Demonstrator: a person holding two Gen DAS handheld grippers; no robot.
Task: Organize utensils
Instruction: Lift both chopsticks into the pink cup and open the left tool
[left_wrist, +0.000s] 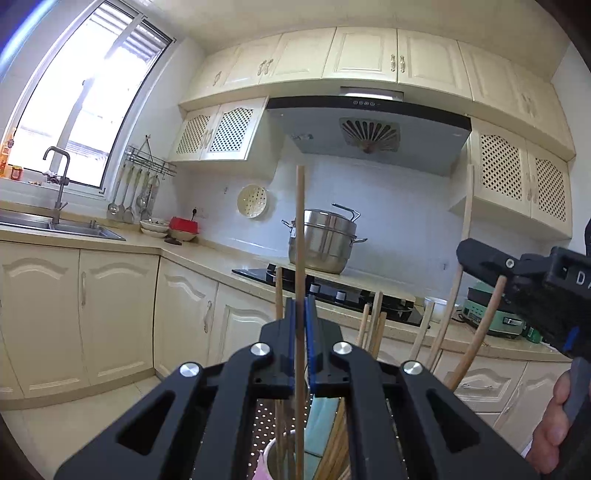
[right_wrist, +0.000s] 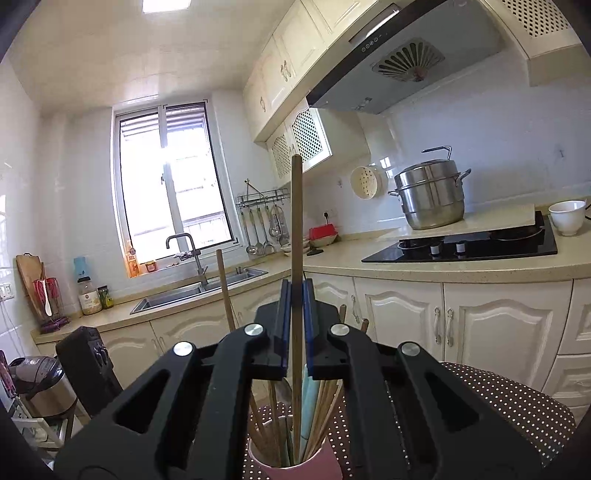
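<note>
My left gripper (left_wrist: 300, 314) is shut on a thin wooden chopstick (left_wrist: 300, 229) that stands upright over a pink cup (left_wrist: 264, 461). Several more chopsticks (left_wrist: 373, 325) lean out of the cup. My right gripper (right_wrist: 295, 299) is shut on another upright wooden chopstick (right_wrist: 296, 206), whose lower end sits in the pink cup (right_wrist: 325, 465) among several chopsticks (right_wrist: 325, 402) and a pale blue utensil (right_wrist: 306, 398). The right gripper (left_wrist: 476, 260) also shows at the right of the left wrist view, held by a hand (left_wrist: 554, 424).
The cup stands on a brown polka-dot cloth (right_wrist: 517, 398). Behind are a counter with a black hob (right_wrist: 480, 243), a steel steamer pot (right_wrist: 430, 195), a white cup (right_wrist: 567, 216), a sink (right_wrist: 199, 288) and hanging ladles (right_wrist: 262, 229). A black device (right_wrist: 88, 362) stands at lower left.
</note>
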